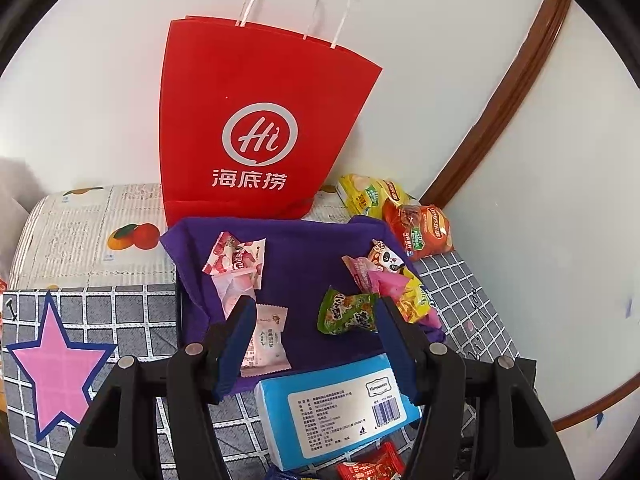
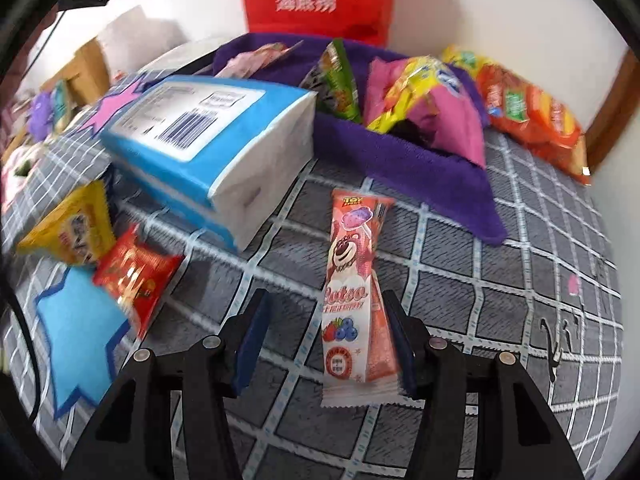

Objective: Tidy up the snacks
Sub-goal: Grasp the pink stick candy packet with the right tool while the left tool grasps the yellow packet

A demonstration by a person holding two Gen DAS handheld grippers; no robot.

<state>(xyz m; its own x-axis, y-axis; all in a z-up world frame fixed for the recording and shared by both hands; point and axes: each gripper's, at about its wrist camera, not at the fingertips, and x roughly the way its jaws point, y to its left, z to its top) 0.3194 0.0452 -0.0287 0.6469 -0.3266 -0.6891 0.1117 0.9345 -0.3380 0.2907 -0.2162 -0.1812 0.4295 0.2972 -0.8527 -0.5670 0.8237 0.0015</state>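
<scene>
The pink Lotso snack bar (image 2: 352, 292) lies flat on the grey checked surface (image 2: 500, 300), its long axis running straight away from the right gripper (image 2: 326, 336) toward the purple-lined tray (image 2: 420, 168) — its near end already sits between the wide-spread jaws, close against the right-hand one. The right gripper is plainly the nearer; a squeeze across the bar's narrow width looks like the natural grasp. The left gripper (image 1: 316, 344) hangs wide and empty above the tray, beside the blue tissue pack (image 1: 336, 412).

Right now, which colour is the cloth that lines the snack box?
The cloth is purple, plain with no pattern; the left wrist view shows it best.
</scene>
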